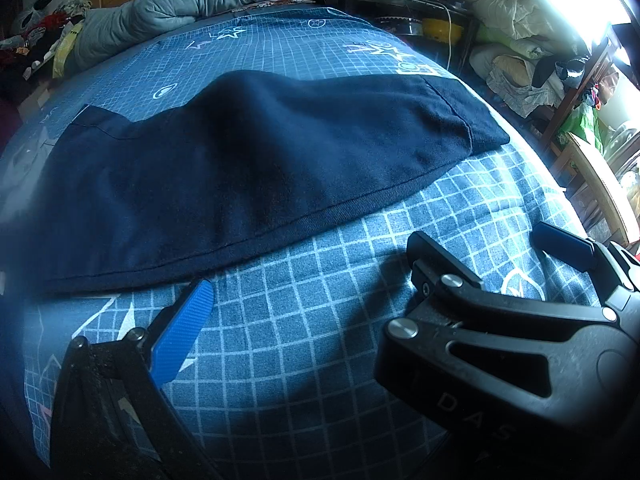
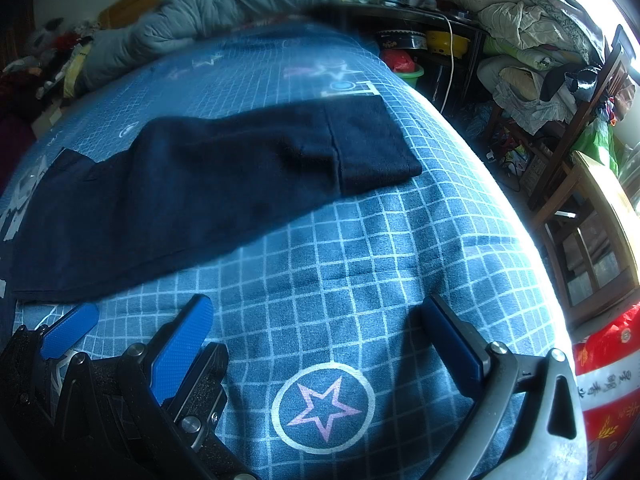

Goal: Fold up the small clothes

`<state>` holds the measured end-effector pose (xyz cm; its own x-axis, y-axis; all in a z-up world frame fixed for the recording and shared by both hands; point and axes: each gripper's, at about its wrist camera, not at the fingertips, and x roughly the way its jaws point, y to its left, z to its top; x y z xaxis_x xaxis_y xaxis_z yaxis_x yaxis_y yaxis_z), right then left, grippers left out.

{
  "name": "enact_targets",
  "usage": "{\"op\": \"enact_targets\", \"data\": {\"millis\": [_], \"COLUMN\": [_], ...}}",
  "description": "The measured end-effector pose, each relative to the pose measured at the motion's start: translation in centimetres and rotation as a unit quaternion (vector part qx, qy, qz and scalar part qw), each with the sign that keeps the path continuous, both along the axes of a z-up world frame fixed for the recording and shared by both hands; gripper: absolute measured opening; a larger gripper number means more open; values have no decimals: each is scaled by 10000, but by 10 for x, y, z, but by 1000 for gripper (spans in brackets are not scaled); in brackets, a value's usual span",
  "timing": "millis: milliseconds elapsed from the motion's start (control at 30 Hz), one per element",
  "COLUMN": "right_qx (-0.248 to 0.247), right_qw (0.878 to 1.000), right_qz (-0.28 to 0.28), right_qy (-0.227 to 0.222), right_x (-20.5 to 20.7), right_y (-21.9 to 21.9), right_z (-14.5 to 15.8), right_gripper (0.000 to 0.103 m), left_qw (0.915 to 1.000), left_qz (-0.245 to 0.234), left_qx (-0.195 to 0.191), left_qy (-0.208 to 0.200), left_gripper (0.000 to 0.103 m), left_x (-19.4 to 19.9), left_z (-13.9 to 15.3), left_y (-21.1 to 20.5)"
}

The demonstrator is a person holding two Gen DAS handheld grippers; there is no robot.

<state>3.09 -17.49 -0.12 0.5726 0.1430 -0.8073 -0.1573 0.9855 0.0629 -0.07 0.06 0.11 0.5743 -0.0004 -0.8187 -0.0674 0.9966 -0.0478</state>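
Observation:
A dark navy garment (image 1: pixel 248 168) lies flat on the blue checked bedsheet (image 1: pixel 304 344), its banded end at the right; it also shows in the right wrist view (image 2: pixel 208 188). My left gripper (image 1: pixel 312 276) is open and empty, just in front of the garment's near hem. Its blue left pad (image 1: pixel 184 332) almost touches the hem. My right gripper (image 2: pixel 316 320) is open and empty over bare sheet, in front of the garment. The left gripper's blue fingertips (image 2: pixel 68 336) appear at the lower left of the right wrist view.
A grey quilt (image 1: pixel 192 0) is bunched at the head of the bed. The bed's right edge drops to a cluttered floor with a wooden chair (image 2: pixel 580 216), piled laundry (image 2: pixel 532 52) and a red sack (image 2: pixel 608 376). A star print (image 2: pixel 324 404) marks the sheet.

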Motion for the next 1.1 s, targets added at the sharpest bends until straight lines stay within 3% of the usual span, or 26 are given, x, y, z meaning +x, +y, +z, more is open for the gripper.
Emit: {"op": "enact_targets", "data": {"millis": [1100], "right_qx": [92], "right_qw": [9996], "right_qz": [-223], "right_qy": [-115], "right_x": [2], "right_y": [5], "right_z": [2], "right_gripper": [103], "left_qw": [10000], "left_qz": [16], "left_qx": [-25], "left_qy": [-15], "left_gripper": [103], "left_x": [0], "left_z": [0], "left_y": [0]}}
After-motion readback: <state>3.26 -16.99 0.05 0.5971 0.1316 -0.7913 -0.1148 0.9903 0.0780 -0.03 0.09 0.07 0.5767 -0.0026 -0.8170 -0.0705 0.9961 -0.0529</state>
